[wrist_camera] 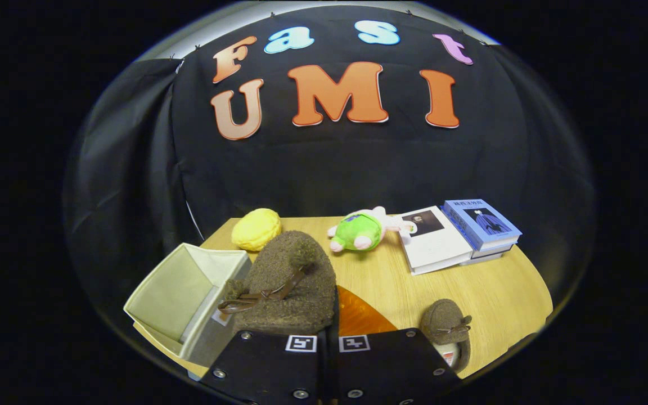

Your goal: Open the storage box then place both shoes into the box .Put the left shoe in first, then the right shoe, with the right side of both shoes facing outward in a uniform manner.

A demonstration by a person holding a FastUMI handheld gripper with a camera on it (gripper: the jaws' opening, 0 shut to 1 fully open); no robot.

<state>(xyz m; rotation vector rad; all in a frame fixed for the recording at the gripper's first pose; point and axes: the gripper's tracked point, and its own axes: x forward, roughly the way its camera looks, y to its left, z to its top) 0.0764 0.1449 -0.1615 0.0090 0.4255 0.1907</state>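
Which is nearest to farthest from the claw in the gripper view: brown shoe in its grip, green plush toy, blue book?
1. Brown shoe: held at the claw, beside the open storage box.
2. Green plush toy: beyond the shoe, mid-table.
3. Blue book: far right corner of the table, on a stack.

Single view: fisheye camera riding on the gripper (pixel 328 343), looking forward along its fingers, pitched down over the counter (pixel 487 292). Finger bases lie at 6 o'clock, jaws drawn close together. Camera sits very near a brown fuzzy shoe (pixel 293 287) just ahead. Open storage box (pixel 180 298) at 8 o'clock, books (pixel 453 236) at 2 o'clock; the counter's far edge meets the booth wall (pixel 329 169) at 12 o'clock.
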